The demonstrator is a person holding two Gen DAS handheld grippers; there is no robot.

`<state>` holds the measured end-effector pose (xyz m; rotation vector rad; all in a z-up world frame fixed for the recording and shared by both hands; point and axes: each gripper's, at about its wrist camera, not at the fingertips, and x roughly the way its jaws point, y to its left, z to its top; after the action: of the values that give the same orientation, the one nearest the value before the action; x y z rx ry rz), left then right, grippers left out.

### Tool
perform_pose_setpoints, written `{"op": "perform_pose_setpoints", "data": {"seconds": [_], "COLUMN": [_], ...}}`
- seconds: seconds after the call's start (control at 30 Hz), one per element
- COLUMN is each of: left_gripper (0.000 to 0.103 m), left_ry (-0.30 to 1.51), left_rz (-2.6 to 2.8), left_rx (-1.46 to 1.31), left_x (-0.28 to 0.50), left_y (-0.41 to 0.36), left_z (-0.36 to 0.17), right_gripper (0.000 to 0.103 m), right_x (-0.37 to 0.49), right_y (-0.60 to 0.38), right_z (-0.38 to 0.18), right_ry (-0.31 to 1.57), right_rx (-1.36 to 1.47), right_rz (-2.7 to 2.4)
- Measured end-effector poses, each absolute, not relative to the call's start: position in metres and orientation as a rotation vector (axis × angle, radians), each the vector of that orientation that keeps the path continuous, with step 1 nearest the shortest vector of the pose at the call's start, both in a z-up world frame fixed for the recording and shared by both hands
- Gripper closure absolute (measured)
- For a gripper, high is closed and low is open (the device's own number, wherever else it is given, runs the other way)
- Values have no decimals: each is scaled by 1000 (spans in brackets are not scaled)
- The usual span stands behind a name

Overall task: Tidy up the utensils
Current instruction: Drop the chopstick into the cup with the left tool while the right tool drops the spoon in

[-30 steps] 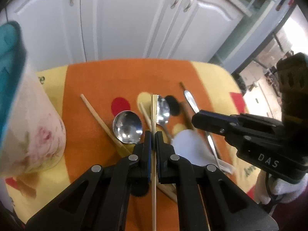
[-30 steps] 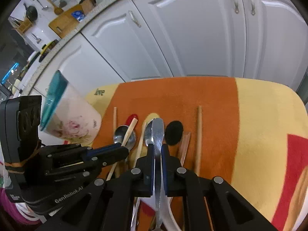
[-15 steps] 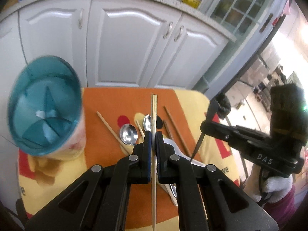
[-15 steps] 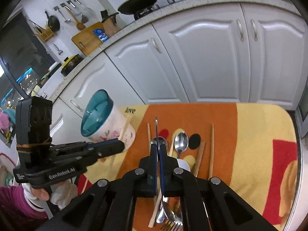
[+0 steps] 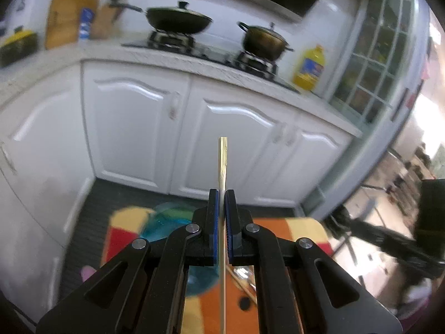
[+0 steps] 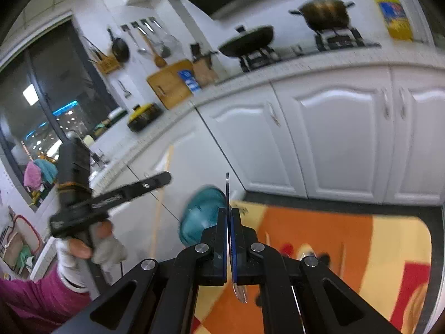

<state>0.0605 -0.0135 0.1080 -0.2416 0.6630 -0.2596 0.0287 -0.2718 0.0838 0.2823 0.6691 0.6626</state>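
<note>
My left gripper is shut on a wooden chopstick that points up past the fingers, high above the table. My right gripper is shut on a metal spoon, seen edge-on, its bowl hanging below the fingers. The teal-rimmed utensil cup stands at the table's left end; it shows blurred below the left gripper. The left gripper with its chopstick also shows at the left of the right wrist view. More chopsticks and a spoon lie on the orange and yellow tablecloth.
White kitchen cabinets stand behind the table, with a wok, a pot and a yellow oil bottle on the counter. Dark floor matting lies between table and cabinets.
Both grippers have risen well above the table and tilted up toward the cabinets and counter, each keeping its utensil. The cup and table now sit low in both views.
</note>
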Motion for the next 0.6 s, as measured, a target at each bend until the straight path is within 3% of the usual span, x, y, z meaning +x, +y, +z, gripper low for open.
{"op": "perform_pose_setpoints", "data": {"seconds": [0.27,0.6], "left_gripper": [100,100], "left_ry": [604,530], "left_rz": [-139,-121], "left_rx": [-224,-197], "left_x": [95,119], "left_y": [12,19], "left_z": [90,62], "right_gripper": [101,101], "right_x": [62,111], "right_y": [-213,-156], "right_z": [116,79], "right_ry": [600,666], "right_rx": [235,158], "right_rz": [701,677]}}
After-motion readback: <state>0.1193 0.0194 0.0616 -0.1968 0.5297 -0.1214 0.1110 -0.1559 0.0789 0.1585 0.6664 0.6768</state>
